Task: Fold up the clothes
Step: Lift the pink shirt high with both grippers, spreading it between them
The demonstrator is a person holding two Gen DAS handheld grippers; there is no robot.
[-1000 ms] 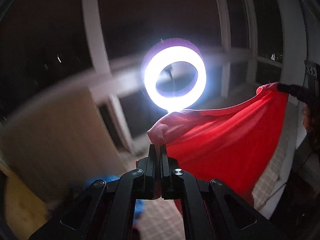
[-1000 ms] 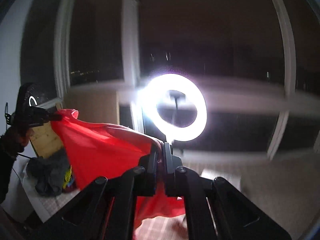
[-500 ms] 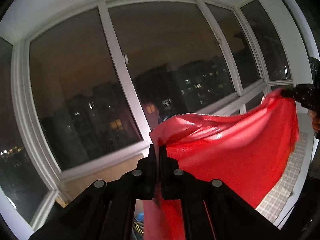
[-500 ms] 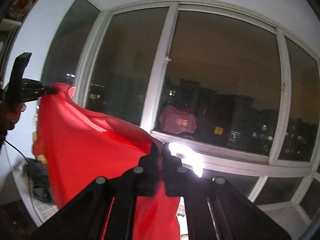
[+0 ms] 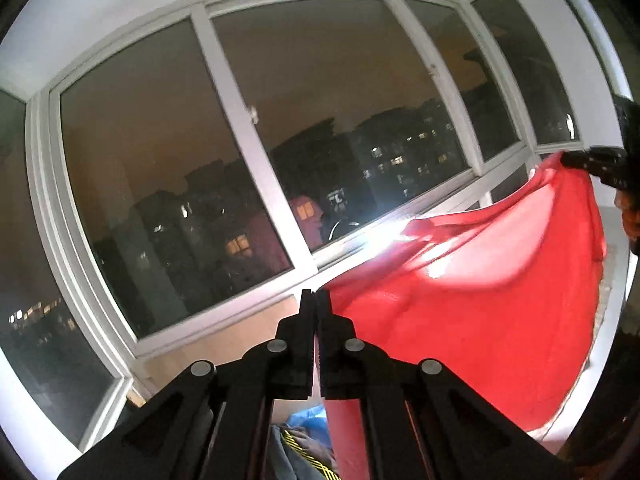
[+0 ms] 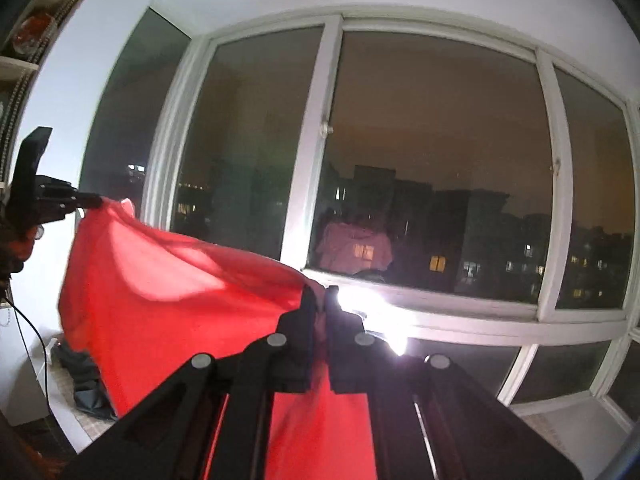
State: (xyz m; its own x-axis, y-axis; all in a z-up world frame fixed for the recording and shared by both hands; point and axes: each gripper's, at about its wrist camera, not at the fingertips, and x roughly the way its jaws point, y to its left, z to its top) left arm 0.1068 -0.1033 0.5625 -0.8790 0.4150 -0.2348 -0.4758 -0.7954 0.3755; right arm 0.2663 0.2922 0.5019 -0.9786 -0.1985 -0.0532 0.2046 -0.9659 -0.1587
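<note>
A red garment (image 5: 472,308) hangs spread in the air between my two grippers, sagging along its top edge. My left gripper (image 5: 315,300) is shut on one upper corner, with cloth falling away to its right. In the right wrist view the same red garment (image 6: 160,300) stretches leftward, and my right gripper (image 6: 319,300) is shut on the other upper corner. Each view also shows the opposite gripper at the frame edge: the right gripper (image 5: 576,159) far right, the left gripper (image 6: 90,201) far left, both pinching the cloth.
A wide white-framed window (image 5: 248,120) with dark night panes fills the background. A glaring lamp (image 6: 372,308) shines near the sill. Other clothes (image 5: 304,444) lie heaped below, and a dark grey garment (image 6: 86,384) lies on a checked surface at the left.
Both grippers have risen and tilted upward with the red garment. The bright ring light has dropped from the middle of the views to the sill, and the window panes now fill them.
</note>
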